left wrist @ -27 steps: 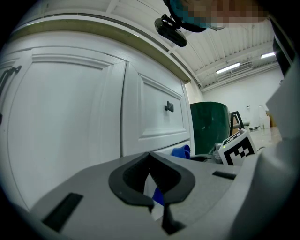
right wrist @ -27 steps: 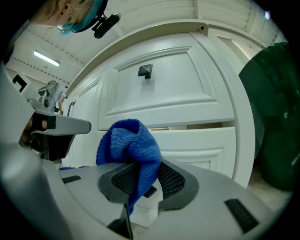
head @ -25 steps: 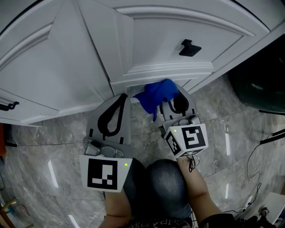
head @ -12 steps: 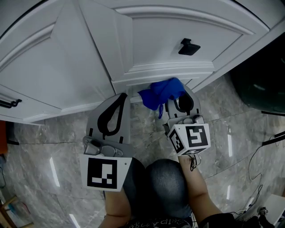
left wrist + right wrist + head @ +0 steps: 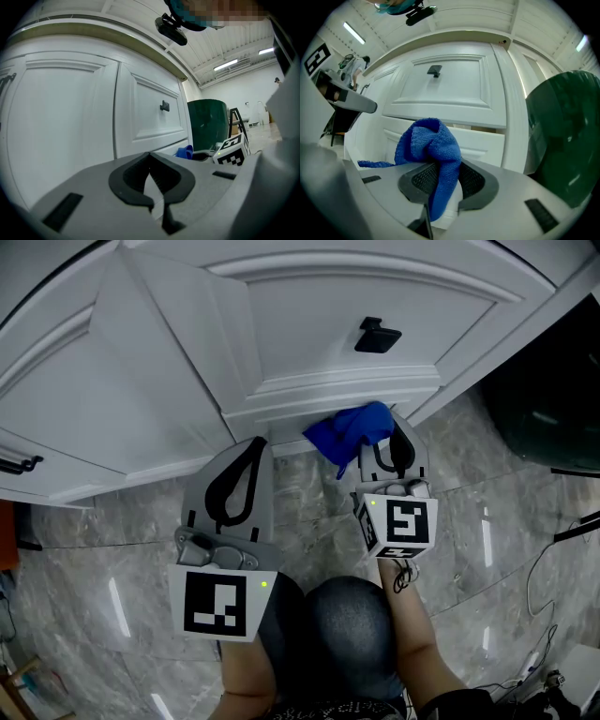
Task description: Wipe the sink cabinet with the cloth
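1. Now the right gripper [image 5: 449,185] pinches the blue cloth [image 5: 426,143], low by the cabinet [image 5: 454,89] foot
2. The cabinet front lies just ahead and above it
3. The left gripper [image 5: 152,183] is pressed together, empty, farther off

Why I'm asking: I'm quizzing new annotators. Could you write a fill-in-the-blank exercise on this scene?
1. The right hand-held gripper is shut on a ____ cloth.
2. The left hand-held gripper is shut, with ____ between its jaws.
3. The sink cabinet that the cloth touches is painted ____.

Missing words: blue; nothing; white.
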`<state>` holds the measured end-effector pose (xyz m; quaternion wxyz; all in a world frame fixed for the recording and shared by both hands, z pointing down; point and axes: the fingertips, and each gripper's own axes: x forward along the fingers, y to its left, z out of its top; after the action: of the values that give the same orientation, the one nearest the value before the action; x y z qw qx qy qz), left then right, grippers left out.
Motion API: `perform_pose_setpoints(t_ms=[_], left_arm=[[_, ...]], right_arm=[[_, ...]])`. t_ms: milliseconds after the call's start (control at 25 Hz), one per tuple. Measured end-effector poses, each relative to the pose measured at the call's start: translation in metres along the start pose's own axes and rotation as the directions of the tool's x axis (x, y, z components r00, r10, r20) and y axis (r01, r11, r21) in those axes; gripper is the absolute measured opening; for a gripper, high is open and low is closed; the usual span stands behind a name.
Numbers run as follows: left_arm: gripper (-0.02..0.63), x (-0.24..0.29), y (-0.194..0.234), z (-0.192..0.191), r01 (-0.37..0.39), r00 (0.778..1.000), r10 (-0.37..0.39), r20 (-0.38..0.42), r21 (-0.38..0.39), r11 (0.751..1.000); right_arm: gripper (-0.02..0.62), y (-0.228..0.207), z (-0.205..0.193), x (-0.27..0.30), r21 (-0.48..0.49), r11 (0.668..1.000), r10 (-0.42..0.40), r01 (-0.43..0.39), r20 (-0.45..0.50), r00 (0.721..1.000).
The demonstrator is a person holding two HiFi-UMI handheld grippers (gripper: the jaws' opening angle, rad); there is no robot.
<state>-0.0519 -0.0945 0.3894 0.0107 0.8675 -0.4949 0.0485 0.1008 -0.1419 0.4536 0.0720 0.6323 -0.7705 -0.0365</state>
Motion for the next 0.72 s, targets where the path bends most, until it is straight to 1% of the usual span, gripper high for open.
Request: perform_pose_setpoints(t_ms=[120,480,720], left_arm=[[0.0,0.001,-0.003,0.0,0.003,1.0,-0.003,-0.002,0.005,1.0],[0.0,-0.002,-0.002,0.001,-0.014,1.0,0.014,-0.018,0.011,1.0],[0.0,-0.001,-0.007,0.003,-0.003,1.0,0.003,-0.011,0.021,1.0]], right_arm=[[0.115,-0.007,-0.004,0.0,0.024,1.0,-0.012,0.012,0.002,1.0],[0.115,-0.015,-0.007,0.0,-0.01,1.0,-0.025,0.025,0.003,1.0],[0.115,-0.028,-0.01,-0.002,-0.009,0.999,-0.051,0.051,-0.005,0.999]])
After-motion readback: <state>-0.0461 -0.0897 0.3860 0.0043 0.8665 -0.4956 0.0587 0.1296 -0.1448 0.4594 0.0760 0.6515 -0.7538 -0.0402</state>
